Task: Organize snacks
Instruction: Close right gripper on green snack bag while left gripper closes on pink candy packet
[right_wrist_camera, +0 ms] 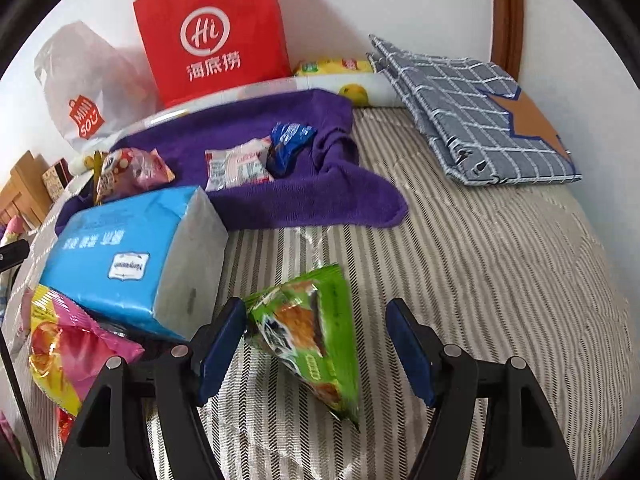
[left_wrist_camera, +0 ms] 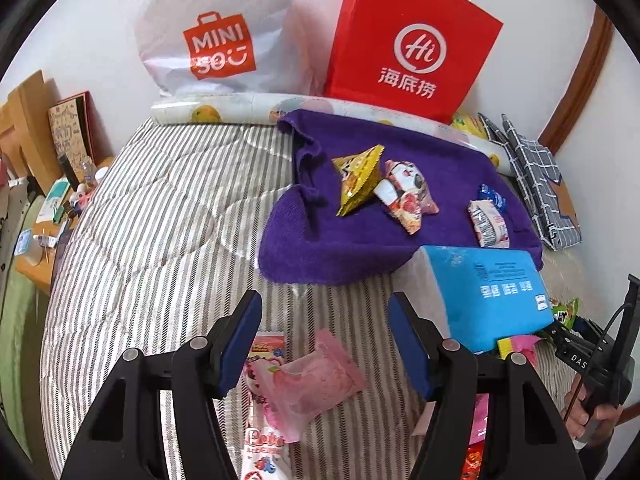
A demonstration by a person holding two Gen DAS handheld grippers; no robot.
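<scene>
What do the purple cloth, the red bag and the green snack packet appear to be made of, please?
Purple cloth: soft terry or microfibre, matte, with fuzzy pile and limp folds. Red bag: likely paper, matte, standing stiff with sharp creases. Green snack packet: glossy plastic film, judging by crinkles and bright highlights.

The red snack packet (left_wrist_camera: 474, 466) at the bottom edge of the left view is cut off and half hidden; shelf clutter (left_wrist_camera: 60, 208) at its left edge is too small to tell.
</scene>
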